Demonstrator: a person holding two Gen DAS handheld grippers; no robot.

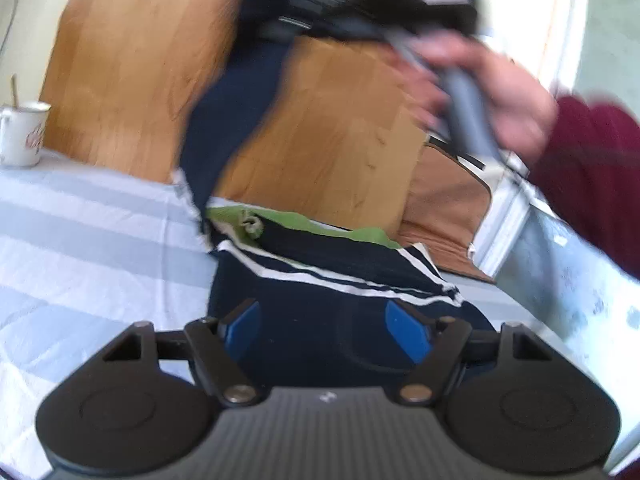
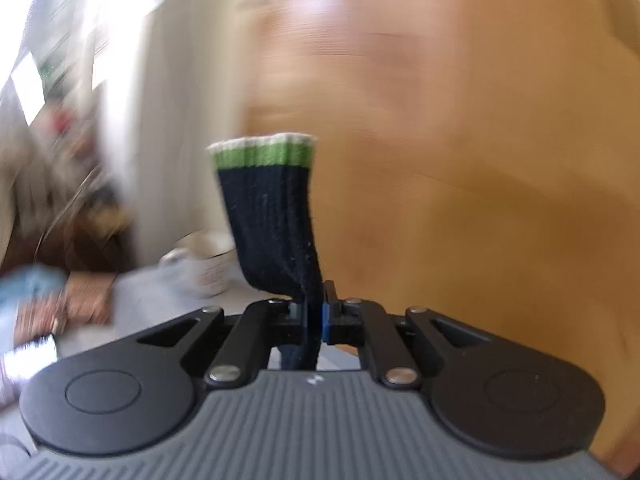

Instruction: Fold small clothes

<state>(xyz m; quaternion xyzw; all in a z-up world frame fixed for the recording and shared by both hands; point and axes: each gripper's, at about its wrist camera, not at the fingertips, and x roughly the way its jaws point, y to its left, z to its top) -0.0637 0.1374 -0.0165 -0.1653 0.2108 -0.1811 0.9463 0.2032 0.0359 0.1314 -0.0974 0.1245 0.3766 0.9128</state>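
Navy garment (image 1: pixel 320 280), green-and-white trim, partly lifted off striped cloth (image 1: pixel 80 220).

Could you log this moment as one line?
right gripper: shut on sleeve | left gripper: open over sweater

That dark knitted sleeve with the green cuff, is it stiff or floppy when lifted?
Probably floppy: the sleeve bends over where the right gripper pinches it. Likely light, since it drapes from one pinch. The ribbed knit probably isn't slippery.
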